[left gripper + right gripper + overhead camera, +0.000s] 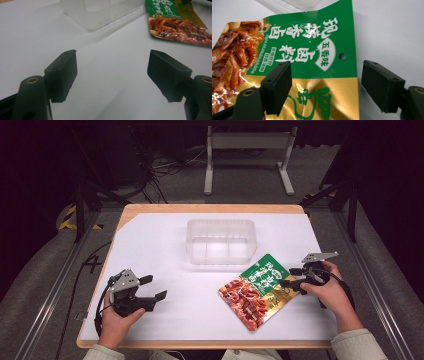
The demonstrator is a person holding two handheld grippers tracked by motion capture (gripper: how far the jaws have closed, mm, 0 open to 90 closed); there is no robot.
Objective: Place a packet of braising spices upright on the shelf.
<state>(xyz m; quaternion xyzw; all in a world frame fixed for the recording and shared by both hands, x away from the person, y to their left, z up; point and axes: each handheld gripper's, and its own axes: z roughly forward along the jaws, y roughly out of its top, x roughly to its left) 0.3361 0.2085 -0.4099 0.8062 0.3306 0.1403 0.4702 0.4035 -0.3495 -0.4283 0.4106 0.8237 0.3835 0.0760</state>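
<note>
The clear plastic bin [221, 240] stands well ahead of both grippers; the snack pouch [257, 291] lies flat just left of the right gripper [291, 277], whose wide-open jaws straddle its green-gold edge, gripping nothing; the grasp seems in hand; next, closing on that edge; the left gripper [154, 288] hovers wide open and empty, well apart.

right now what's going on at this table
A person holds a two-jaw gripper in each hand over a white-covered table. The right gripper is open at the edge of a green and gold food pouch lying flat; in the right gripper view its jaws straddle that edge without closing on it. The left gripper hovers open over bare table, apart from everything. A clear plastic bin stands just behind the pouch, with nothing visible inside.
</note>
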